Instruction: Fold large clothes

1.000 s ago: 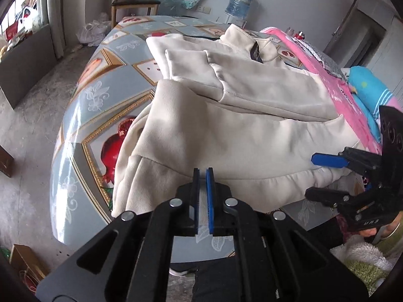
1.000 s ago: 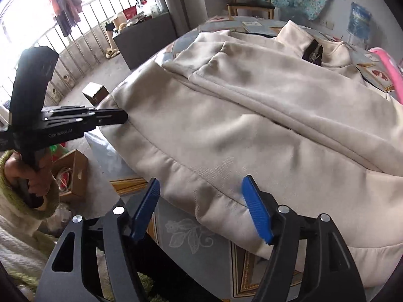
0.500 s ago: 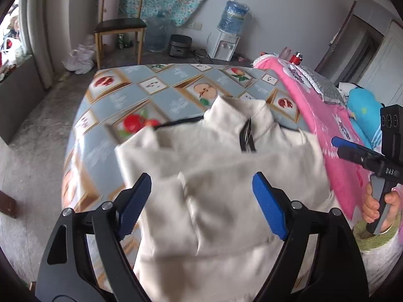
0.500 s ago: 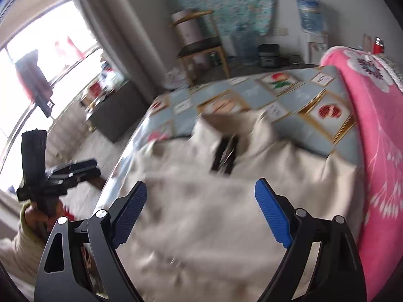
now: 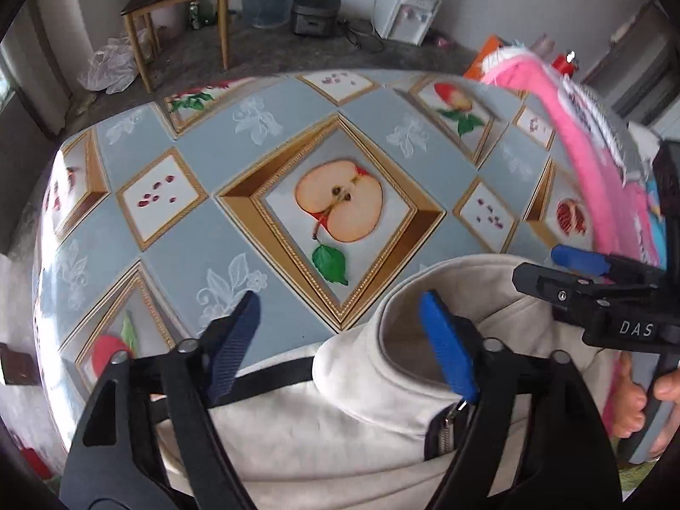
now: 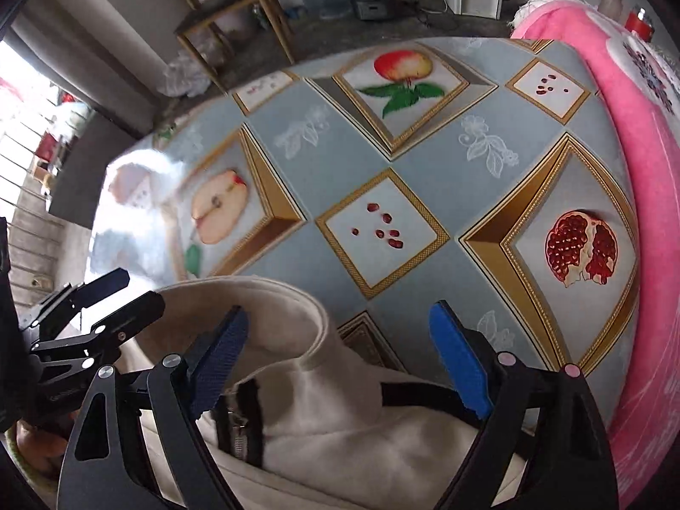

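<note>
A cream zip-up jacket (image 5: pixel 340 425) lies on the table, its stand-up collar (image 5: pixel 408 297) and zip at the near edge of both views. My left gripper (image 5: pixel 340 340) is open and empty, hovering over the collar's left side. My right gripper (image 6: pixel 340 365) is open and empty over the collar (image 6: pixel 272 310) and right shoulder (image 6: pixel 340 416). The right gripper also shows in the left wrist view (image 5: pixel 569 267), and the left gripper in the right wrist view (image 6: pixel 114 293). The jacket's body is below the frames.
The table wears a blue-grey fruit-print cloth (image 5: pixel 272 144). A pink blanket (image 6: pixel 637 170) lies along the right side. Beyond the far edge stand a wooden chair (image 5: pixel 178 4), a water dispenser (image 5: pixel 408 12) and a rice cooker (image 5: pixel 314 12).
Both grippers have moved from the jacket's hem up over it to the collar. The left gripper has gone from shut to open. The right stays open.
</note>
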`<state>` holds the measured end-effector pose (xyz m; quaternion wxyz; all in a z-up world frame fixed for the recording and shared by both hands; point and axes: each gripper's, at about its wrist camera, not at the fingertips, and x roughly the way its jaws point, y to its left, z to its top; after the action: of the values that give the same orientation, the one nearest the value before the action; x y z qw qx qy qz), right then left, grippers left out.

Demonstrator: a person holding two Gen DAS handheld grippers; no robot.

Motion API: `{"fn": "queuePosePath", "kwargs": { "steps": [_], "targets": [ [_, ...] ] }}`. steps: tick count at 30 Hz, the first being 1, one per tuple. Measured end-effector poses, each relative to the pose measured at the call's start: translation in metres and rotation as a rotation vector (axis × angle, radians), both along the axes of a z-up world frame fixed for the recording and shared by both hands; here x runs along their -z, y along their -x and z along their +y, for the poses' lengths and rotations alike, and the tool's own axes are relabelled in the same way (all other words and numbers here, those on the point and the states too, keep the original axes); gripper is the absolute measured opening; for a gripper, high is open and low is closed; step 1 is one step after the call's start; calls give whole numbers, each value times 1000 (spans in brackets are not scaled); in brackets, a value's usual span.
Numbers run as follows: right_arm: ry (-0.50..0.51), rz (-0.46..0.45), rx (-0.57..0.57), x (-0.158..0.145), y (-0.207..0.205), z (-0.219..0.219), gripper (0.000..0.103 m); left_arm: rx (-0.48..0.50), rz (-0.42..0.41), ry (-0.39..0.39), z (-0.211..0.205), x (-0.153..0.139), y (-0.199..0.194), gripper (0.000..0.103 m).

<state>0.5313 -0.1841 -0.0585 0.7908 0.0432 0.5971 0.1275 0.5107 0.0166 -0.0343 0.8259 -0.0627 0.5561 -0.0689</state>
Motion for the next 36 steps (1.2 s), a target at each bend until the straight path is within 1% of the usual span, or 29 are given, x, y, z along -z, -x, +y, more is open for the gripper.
{"fn": "queuePosePath", "kwargs": {
  "steps": [1,3,5,7,9,11,12,13,15,16,17,21,26,27,29,31,32,33,35,36],
  "targets": [
    [15,13,-5,4,0,1,80,11,7,-14,-4,4,-1,65],
    [32,31,-7,9,-3,-1,76,18,19,-21,-5,9,-3,63],
    [66,45,-15,14,-1,0,70,24,48,-30,-6,16,-1,58],
    [91,58,-27,19,3,0,65,40,64,-39,-6,21,4,58],
    [77,76,-42,21,9,-2,57,55,70,-53,-6,23,10,58],
    [59,85,-61,17,17,-2,42,67,76,-52,-5,23,16,58],
    [47,85,-75,14,23,-1,38,75,77,-49,-4,21,21,57],
    [42,80,-95,9,30,0,32,91,73,-42,-3,18,27,55],
    [53,47,-127,-1,43,2,27,124,67,-42,-4,13,38,54],
    [51,27,-148,-7,53,2,20,136,62,-43,-5,12,43,54],
    [45,16,-158,-11,59,2,19,160,56,-48,-6,10,51,54],
    [17,-32,-209,-27,90,0,16,201,44,-66,-7,6,74,54],
    [6,-81,-275,-39,128,0,15,240,26,-41,0,-2,105,53],
    [14,-91,-287,-39,137,1,15,251,25,-27,2,-4,112,53],
    [34,-116,-322,-37,156,4,15,278,21,25,8,-11,130,53],
    [88,-143,-339,-34,172,6,15,296,-5,124,18,-24,147,53],
    [105,-158,-355,-30,178,9,15,299,-35,194,25,-34,157,53],
    [114,-165,-369,-25,183,11,15,293,-72,246,32,-45,164,54],
    [149,-176,-385,-18,191,15,15,258,-133,288,41,-58,165,54],
    [165,-184,-395,-15,194,17,15,230,-145,291,43,-62,160,54]
  ]
}}
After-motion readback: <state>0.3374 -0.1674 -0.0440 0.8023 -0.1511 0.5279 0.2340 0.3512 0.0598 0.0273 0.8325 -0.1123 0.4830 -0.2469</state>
